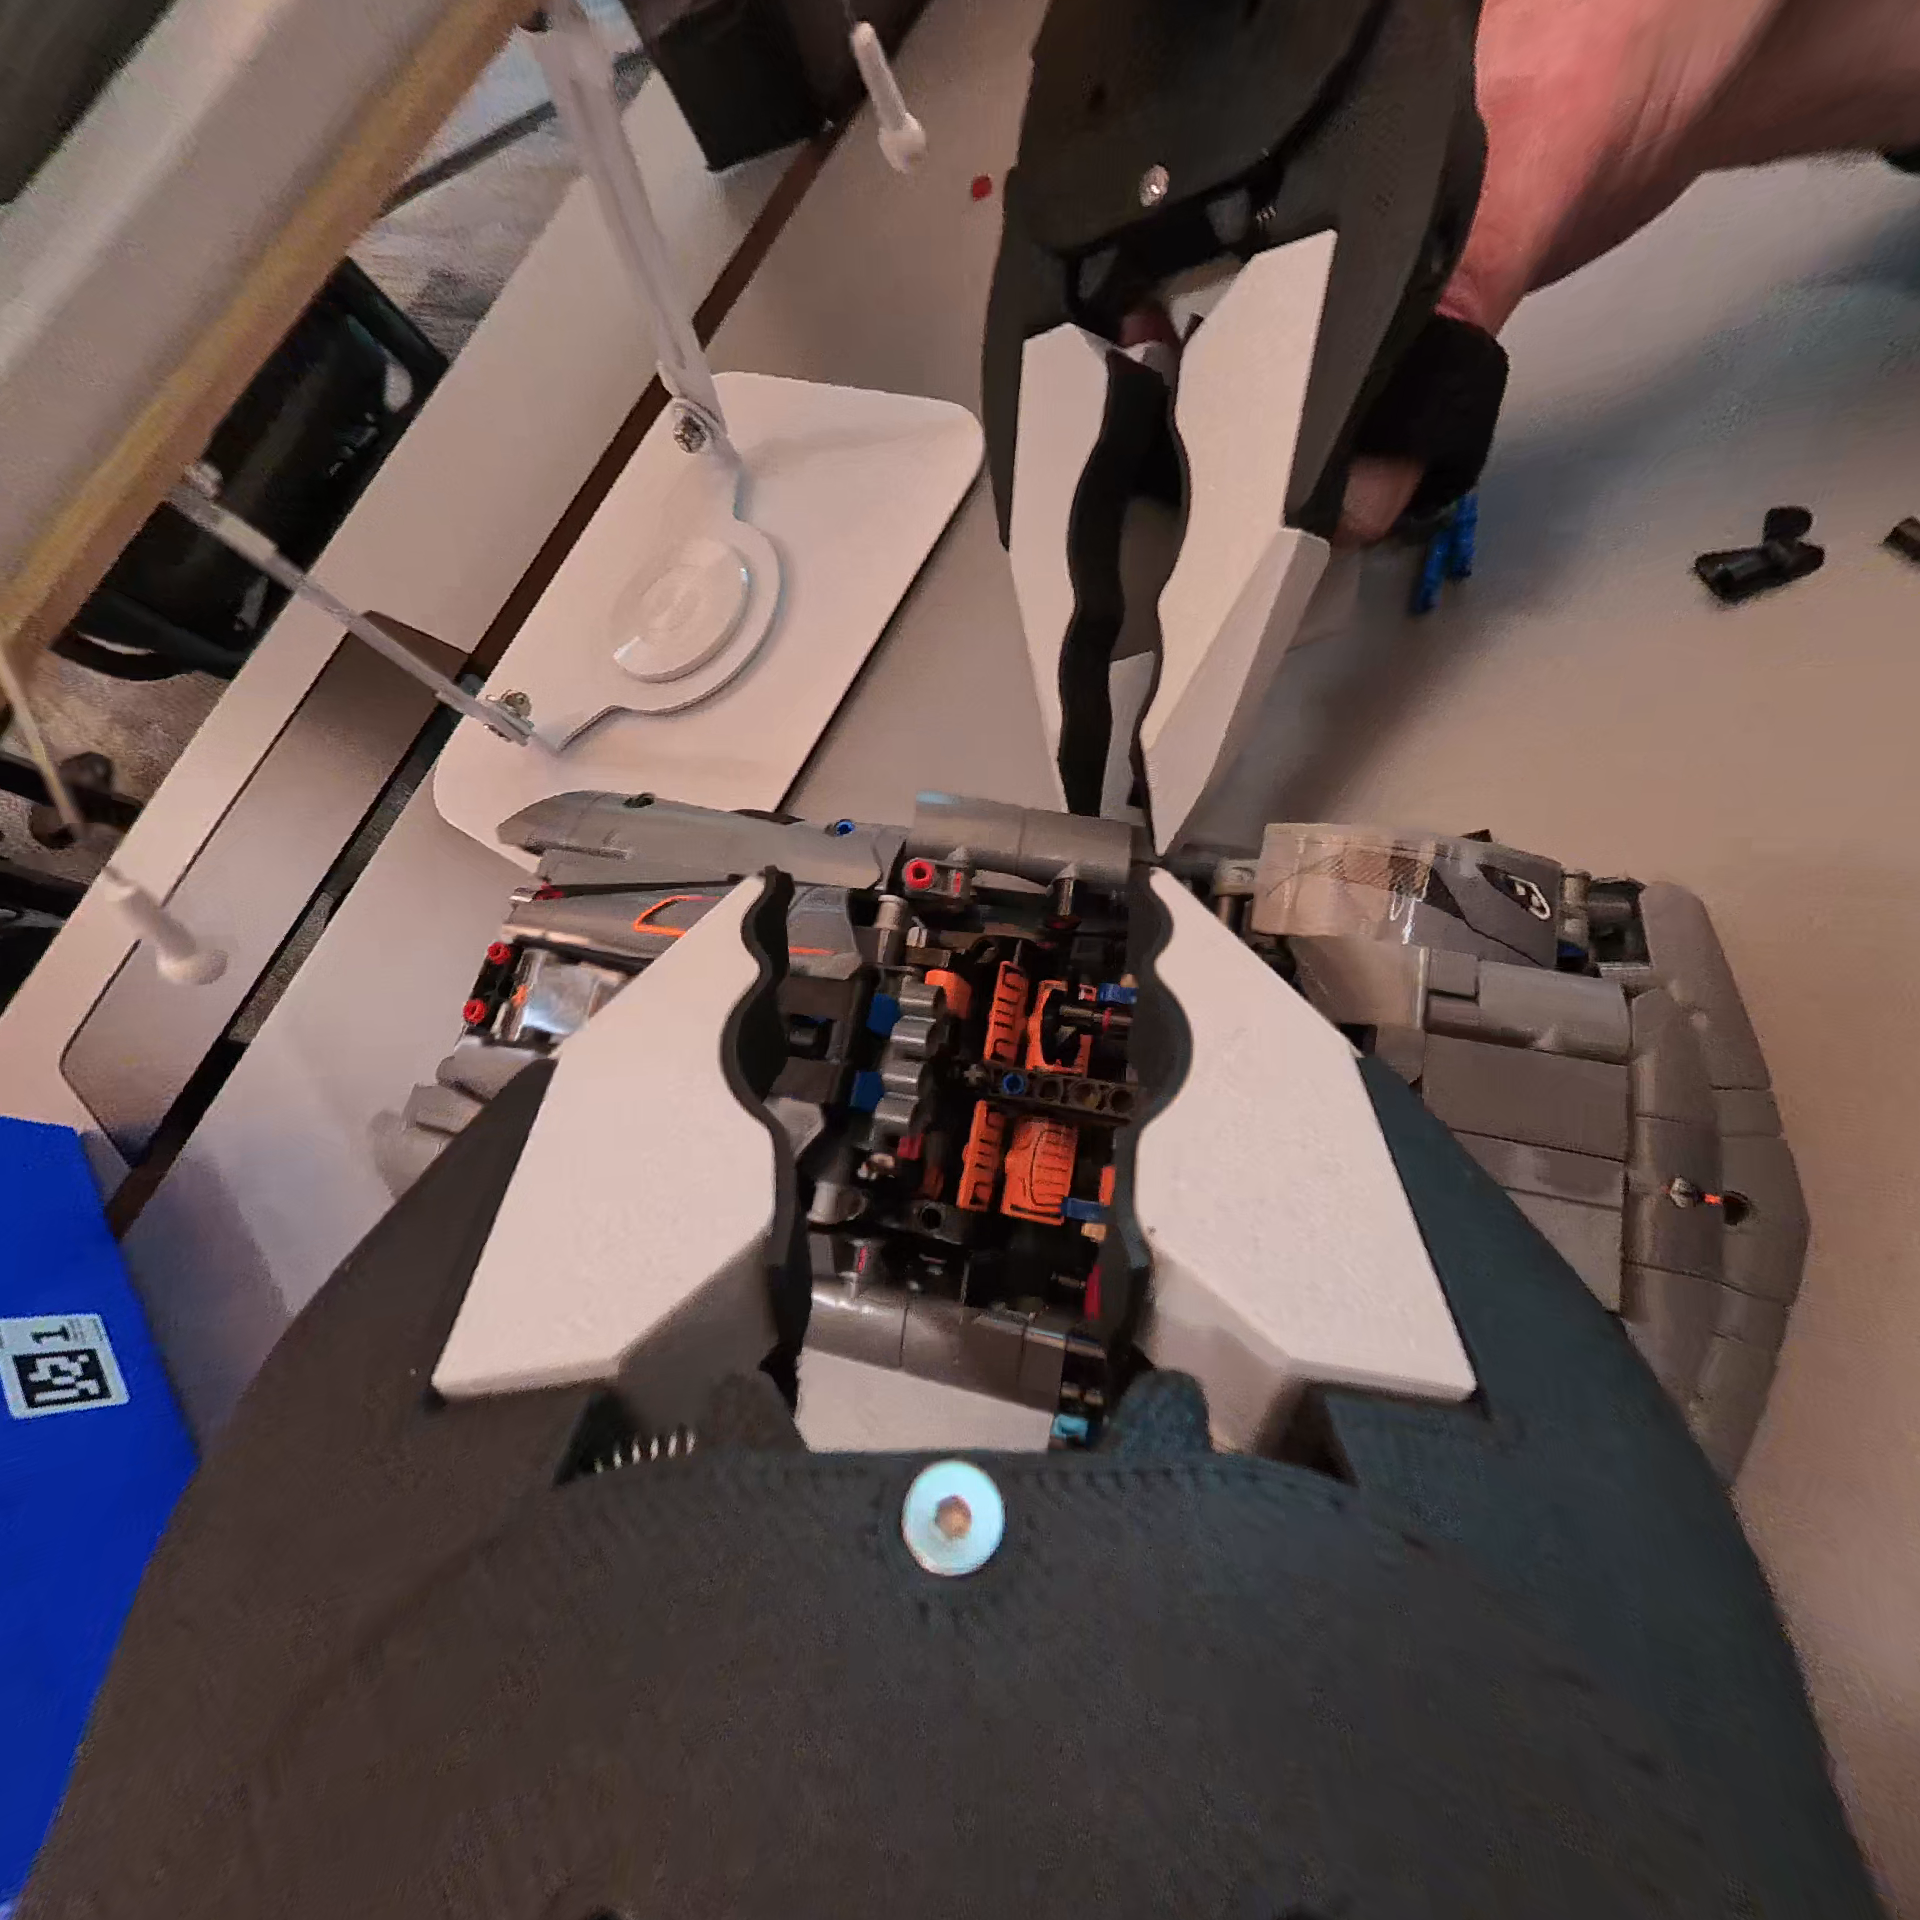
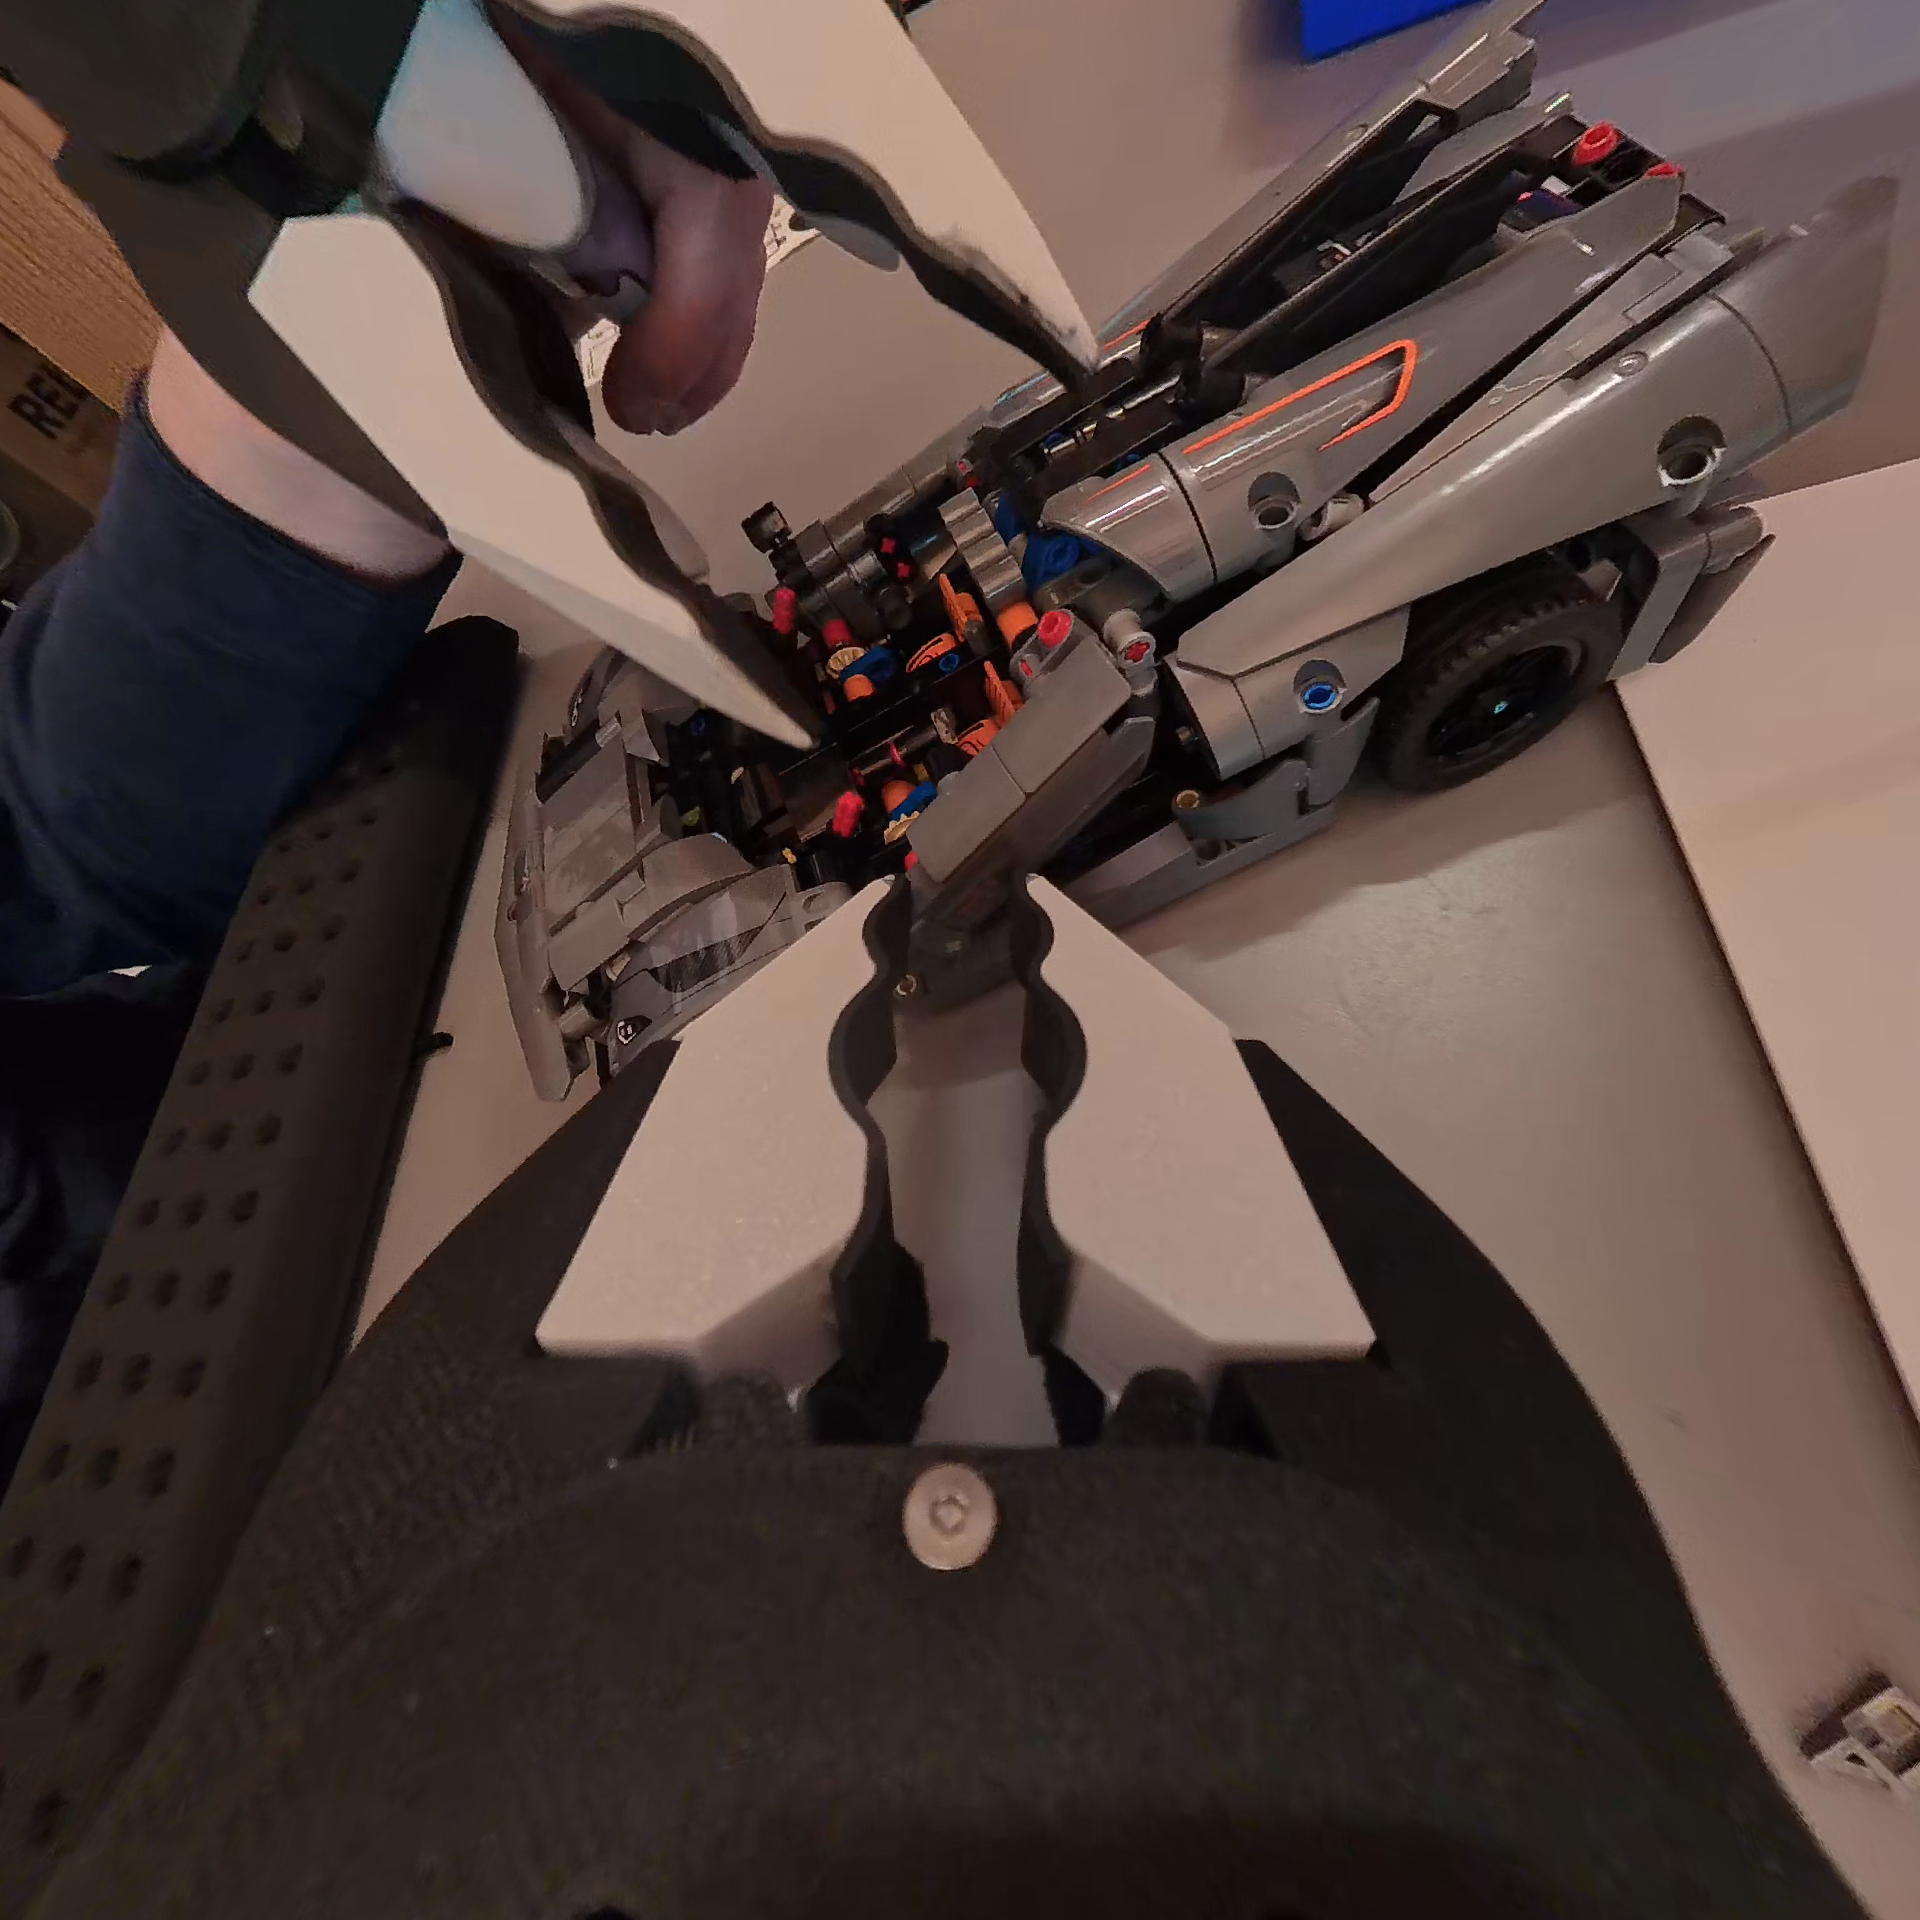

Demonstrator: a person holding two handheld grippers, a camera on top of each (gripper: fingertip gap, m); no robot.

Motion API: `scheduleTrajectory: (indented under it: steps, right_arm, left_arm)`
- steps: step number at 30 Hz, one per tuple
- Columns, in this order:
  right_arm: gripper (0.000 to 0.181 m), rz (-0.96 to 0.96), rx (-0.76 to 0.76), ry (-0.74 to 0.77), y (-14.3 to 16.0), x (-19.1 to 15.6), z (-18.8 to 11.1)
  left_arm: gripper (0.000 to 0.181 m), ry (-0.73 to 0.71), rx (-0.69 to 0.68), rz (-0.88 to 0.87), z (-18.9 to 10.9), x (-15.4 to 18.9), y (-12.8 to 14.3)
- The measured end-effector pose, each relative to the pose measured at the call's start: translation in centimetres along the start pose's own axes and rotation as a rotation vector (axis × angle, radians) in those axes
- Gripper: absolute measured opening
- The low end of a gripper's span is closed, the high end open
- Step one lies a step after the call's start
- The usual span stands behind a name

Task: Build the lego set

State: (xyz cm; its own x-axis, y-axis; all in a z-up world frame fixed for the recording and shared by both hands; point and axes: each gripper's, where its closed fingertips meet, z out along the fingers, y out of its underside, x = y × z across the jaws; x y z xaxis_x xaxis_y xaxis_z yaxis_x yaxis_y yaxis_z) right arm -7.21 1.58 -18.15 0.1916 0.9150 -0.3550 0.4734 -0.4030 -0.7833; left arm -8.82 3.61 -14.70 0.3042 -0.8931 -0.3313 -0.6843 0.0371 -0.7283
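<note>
Left wrist view, left hand-held gripper (image 1: 961, 914) released over lego car (image 1: 1507, 1039); right hand-held gripper (image 2: 961, 883) grasping its grey panel (image 2: 1023, 748)

Lighting's pretty soft and warmish indoors, nothing harsh, and the white table (image 1: 1714, 312) reads a bit pinkish-grey. Both cameras are heavy fisheye, so straight edges bow hard toward the corners. In the left wrist view the lego car (image 1: 997, 1070) is reasonably sharp in the middle, while the hand (image 1: 1621, 135) at top right smears into motion blur. The right wrist view is dimmer at the bottom, where the black gripper body goes nearly featureless. There's a mild sheen on the car's grey panels (image 2: 1455, 457), and the thumb (image 2: 675, 312) near the lens is soft.
</note>
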Motion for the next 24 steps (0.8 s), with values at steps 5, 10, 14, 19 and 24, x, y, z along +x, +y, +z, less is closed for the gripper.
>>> scheduleTrajectory:
  steps: [5, 10, 14, 19, 24]
  right_arm:
    - [0.017, -0.001, 0.002, -0.006, 0.0, 0.0, 0.0]
    - [0.016, -0.005, 0.001, -0.008, 0.0, -0.1, -0.1]
    - [0.016, -0.006, 0.002, -0.008, 0.0, 0.0, -0.1]
    - [0.015, -0.010, 0.003, -0.009, -0.1, 0.0, -0.2]
    - [0.015, -0.012, 0.002, -0.014, -0.1, -0.1, -0.2]
  left_arm:
    - [0.065, -0.003, -0.076, 0.078, 1.6, 0.9, 0.4]
    - [0.057, -0.005, -0.117, 0.099, 2.4, 1.2, 0.9]
    - [0.052, 0.002, -0.111, 0.105, 2.4, 1.3, 0.9]
    - [0.048, 0.005, -0.111, 0.112, 2.4, 1.4, 0.8]
    - [0.048, 0.020, -0.101, 0.104, 2.3, 1.5, 0.8]
